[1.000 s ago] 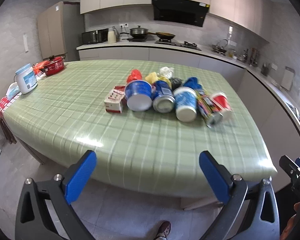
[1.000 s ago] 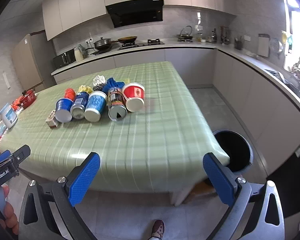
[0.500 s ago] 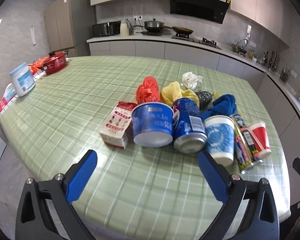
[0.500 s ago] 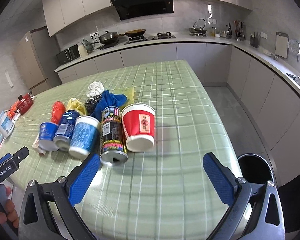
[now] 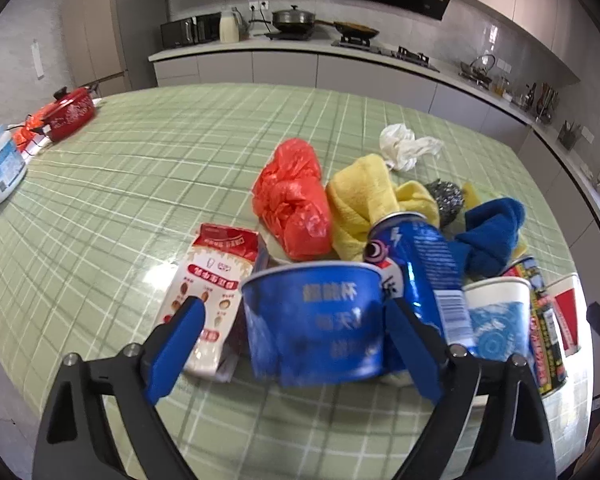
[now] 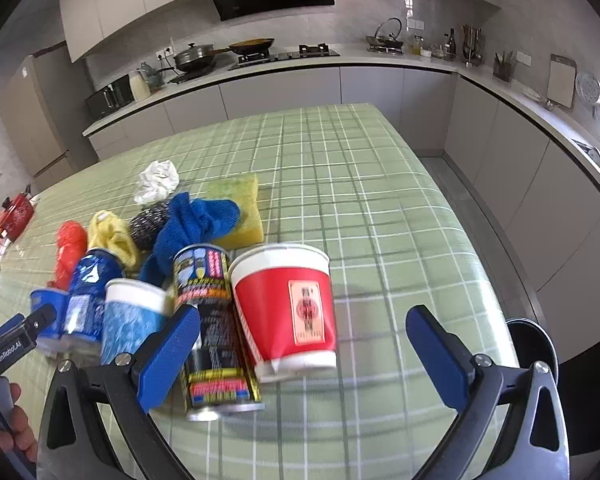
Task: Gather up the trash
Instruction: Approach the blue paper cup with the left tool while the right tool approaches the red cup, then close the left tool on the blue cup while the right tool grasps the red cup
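A row of trash lies on the green checked table (image 5: 140,168). My left gripper (image 5: 296,344) is open, its blue fingers on either side of a blue paper bowl (image 5: 316,320) lying on its side. Beside it are a red-and-white snack packet (image 5: 212,292), a blue can (image 5: 416,272), a blue-and-white cup (image 5: 496,320) and a red plastic bag (image 5: 292,200). My right gripper (image 6: 304,352) is open around a red paper cup (image 6: 292,304) lying on its side, next to a dark printed can (image 6: 212,332).
Behind the row lie a yellow cloth (image 5: 364,200), a blue cloth (image 6: 196,220), a steel scourer (image 5: 446,196), a yellow sponge (image 6: 240,208) and crumpled white paper (image 6: 156,180). A black bin (image 6: 532,344) stands on the floor right of the table. A red pot (image 5: 68,114) sits far left.
Both grippers have moved forward from beyond the table edge to the row of trash. The left one now brackets the blue bowl, the right one the red cup. Both stay open.
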`<state>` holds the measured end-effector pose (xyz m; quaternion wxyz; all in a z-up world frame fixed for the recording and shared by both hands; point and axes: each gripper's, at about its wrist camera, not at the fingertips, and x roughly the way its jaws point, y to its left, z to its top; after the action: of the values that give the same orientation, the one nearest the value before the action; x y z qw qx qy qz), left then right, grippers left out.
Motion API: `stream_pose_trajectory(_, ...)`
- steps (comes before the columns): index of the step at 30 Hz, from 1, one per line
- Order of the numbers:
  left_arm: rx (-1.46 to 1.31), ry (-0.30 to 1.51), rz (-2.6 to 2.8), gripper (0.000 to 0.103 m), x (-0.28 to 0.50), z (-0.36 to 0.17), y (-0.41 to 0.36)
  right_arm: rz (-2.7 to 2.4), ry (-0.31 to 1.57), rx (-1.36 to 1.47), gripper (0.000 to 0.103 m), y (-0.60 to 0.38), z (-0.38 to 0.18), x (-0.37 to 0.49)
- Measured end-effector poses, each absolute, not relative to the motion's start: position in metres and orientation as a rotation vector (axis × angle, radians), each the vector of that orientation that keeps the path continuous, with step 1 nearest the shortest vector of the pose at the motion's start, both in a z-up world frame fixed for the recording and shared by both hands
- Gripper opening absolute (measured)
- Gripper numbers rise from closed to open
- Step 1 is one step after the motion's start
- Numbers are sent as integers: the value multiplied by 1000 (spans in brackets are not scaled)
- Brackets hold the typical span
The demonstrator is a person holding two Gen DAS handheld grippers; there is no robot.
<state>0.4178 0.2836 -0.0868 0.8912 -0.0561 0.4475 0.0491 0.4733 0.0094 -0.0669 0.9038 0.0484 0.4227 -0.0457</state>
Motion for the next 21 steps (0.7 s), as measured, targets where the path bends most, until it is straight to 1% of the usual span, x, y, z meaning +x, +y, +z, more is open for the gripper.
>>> stream_pose_trajectory(3,-110,952,77,91,424,-94,283,-110,894,105,103,7,-76,487)
stream_pose_trajectory(8,-101,962,47,81,427,-98,282,-113,930,106,103,7,-90,500)
stream_pose_trajectory(11,-108,952,37,80,425,-95,285,-101,945,115,103,7,-97,503)
stream_pose_trajectory(13,-126,943,29,80,423,-94,287,-94,953,124,101,5,-101,503)
stream_pose_trajectory(16,-132,934,25,80,421,-92,288,-68,968,152,88,1,-105,504)
stream_pose_trajectory(17,-130,932,21,79,419,-91,288,-59,975,158,81,1,-107,504)
stream_pose_trajectory(18,-129,928,20,79,418,-91,288,-41,988,166,77,0,-110,505)
stream_pose_trajectory(20,-122,917,17,79,416,-89,286,-28,1002,187,76,-2,-114,505)
stream_pose_trajectory(21,-117,914,17,79,416,-89,286,-25,1001,188,70,-3,-115,506)
